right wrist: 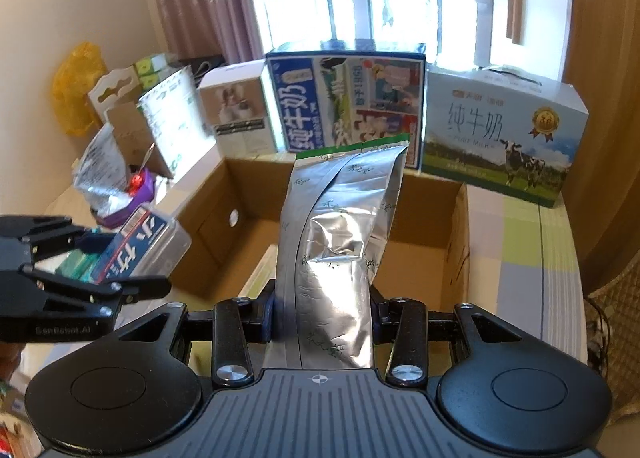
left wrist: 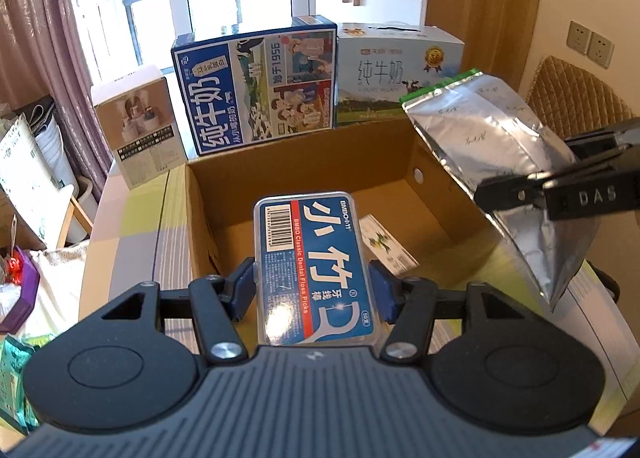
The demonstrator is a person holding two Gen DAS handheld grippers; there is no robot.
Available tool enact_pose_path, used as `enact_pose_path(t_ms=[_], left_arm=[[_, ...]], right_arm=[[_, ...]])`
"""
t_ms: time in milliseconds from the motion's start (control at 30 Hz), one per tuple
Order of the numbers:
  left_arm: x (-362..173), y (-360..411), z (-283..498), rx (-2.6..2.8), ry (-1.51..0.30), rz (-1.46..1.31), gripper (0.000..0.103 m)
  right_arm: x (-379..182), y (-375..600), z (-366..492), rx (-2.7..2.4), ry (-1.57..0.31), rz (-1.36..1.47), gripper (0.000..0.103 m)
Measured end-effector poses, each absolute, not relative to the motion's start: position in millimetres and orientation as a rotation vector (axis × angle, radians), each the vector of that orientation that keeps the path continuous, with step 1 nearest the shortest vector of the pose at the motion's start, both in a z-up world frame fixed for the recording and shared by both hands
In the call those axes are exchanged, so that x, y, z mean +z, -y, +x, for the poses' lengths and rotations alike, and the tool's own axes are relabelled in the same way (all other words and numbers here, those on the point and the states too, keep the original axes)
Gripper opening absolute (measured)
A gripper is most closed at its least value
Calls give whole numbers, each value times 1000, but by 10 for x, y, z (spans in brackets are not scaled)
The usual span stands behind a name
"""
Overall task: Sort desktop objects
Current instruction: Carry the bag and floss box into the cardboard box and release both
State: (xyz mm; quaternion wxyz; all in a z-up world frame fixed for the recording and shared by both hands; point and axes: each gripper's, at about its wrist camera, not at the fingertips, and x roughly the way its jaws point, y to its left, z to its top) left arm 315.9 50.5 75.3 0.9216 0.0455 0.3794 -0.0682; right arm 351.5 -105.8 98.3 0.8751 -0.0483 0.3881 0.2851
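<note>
My left gripper (left wrist: 313, 292) is shut on a clear dental floss picks box (left wrist: 314, 266) with a blue label, held above the near wall of an open cardboard box (left wrist: 430, 178). My right gripper (right wrist: 322, 310) is shut on a silver foil pouch (right wrist: 340, 238) with a green top strip, held over the same cardboard box (right wrist: 456, 242). In the left wrist view the foil pouch (left wrist: 496, 146) hangs at the right, pinched by the right gripper (left wrist: 516, 194). In the right wrist view the left gripper (right wrist: 120, 258) with the floss box (right wrist: 140, 246) shows at the left. A small white packet (left wrist: 386, 246) lies inside the box.
Behind the cardboard box stand a blue milk carton (left wrist: 256, 90), a white milk carton (left wrist: 396, 70) and a small brown-and-white box (left wrist: 138, 126). A striped tablecloth (right wrist: 520, 250) covers the table. Bags and clutter (right wrist: 112, 178) lie to the left; a quilted chair back (left wrist: 576, 102) is at the right.
</note>
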Motion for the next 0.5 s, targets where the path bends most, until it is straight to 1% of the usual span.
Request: enact_pose_path(t_ms=[267, 500], left_arm=[[634, -473, 3558, -142, -784, 96, 54], [486, -450, 3814, -147, -786, 89, 54]], right_arm=[[979, 964, 3956, 559, -790, -80, 39], [847, 940, 4265, 518, -789, -49, 39]])
